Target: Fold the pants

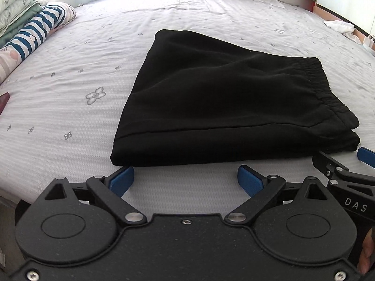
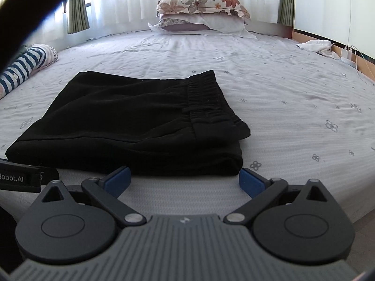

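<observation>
The black pants (image 1: 220, 103) lie folded in a thick flat stack on the bed sheet (image 1: 70, 75), elastic waistband on the right side. My left gripper (image 1: 185, 178) is open and empty, just in front of the stack's near edge. The pants also show in the right wrist view (image 2: 131, 121), waistband at the right. My right gripper (image 2: 185, 179) is open and empty, just short of the stack's near right corner. The right gripper also shows at the right edge of the left wrist view (image 1: 339, 164).
Folded bedding and a striped cloth (image 1: 35, 30) lie at the left edge of the bed. Pillows (image 2: 201, 14) are stacked at the head. A white cloth (image 2: 316, 45) and a charger with cables sit at the far right. Curtains hang behind.
</observation>
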Tool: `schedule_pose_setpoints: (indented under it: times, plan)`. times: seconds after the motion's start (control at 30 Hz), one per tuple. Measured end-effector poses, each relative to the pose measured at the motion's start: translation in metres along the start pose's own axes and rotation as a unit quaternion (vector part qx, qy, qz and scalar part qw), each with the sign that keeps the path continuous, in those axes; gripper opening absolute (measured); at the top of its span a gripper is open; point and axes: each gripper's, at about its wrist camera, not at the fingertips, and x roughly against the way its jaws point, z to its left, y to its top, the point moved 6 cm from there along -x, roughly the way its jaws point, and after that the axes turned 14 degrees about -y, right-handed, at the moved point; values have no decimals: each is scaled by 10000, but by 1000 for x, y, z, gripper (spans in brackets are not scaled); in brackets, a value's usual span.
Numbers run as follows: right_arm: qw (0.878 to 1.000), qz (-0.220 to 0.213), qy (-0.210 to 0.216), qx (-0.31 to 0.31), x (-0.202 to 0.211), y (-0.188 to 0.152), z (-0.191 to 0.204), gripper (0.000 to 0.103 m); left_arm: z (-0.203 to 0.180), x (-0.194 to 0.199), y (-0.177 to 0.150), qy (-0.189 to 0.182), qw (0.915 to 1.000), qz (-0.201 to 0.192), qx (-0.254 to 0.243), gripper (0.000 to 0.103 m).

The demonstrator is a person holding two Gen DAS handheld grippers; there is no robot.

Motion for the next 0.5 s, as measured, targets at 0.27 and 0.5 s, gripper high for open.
schedule_pose_setpoints:
  times: [0.27,0.5]
  plan:
    - [9999,38,70,109,-2,-2,8,103,11,0,2,-148,9996,-64,214,97]
    - [9997,79,56,233,-4,-4,11,103,9,-6,0,-37,10000,-25,78,103]
